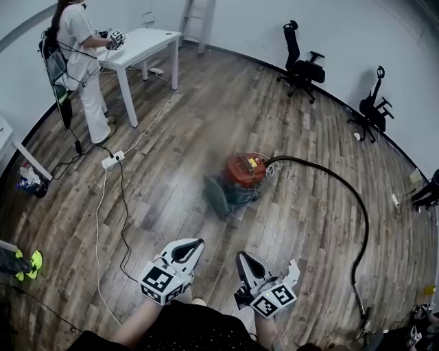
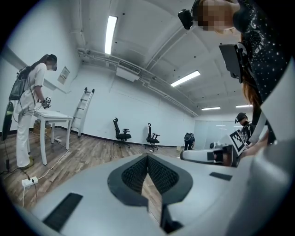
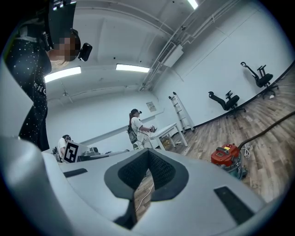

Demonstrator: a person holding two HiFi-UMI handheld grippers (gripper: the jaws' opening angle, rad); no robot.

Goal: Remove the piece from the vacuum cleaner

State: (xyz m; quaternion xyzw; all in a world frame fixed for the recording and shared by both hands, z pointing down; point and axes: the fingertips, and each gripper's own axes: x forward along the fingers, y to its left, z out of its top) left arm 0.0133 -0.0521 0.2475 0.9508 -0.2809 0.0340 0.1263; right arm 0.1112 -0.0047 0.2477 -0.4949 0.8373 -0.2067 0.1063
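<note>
A red and teal vacuum cleaner (image 1: 237,179) stands on the wood floor in the middle of the head view. Its black hose (image 1: 359,212) arcs right and down to a nozzle (image 1: 361,328) near the lower right. Both grippers are held low near the person's body, well short of the vacuum. My left gripper (image 1: 197,243) is shut with nothing between its jaws, and my right gripper (image 1: 241,256) is likewise shut and empty. In the right gripper view the vacuum cleaner (image 3: 227,155) lies to the right beyond the right gripper (image 3: 148,152). The left gripper (image 2: 147,157) points toward the far wall.
A person (image 1: 79,48) stands at a white table (image 1: 145,41) at the back left. A power strip (image 1: 112,161) and cables trail over the floor on the left. Two office chairs (image 1: 300,67) (image 1: 372,107) stand by the back wall, a ladder (image 1: 196,20) beside the table.
</note>
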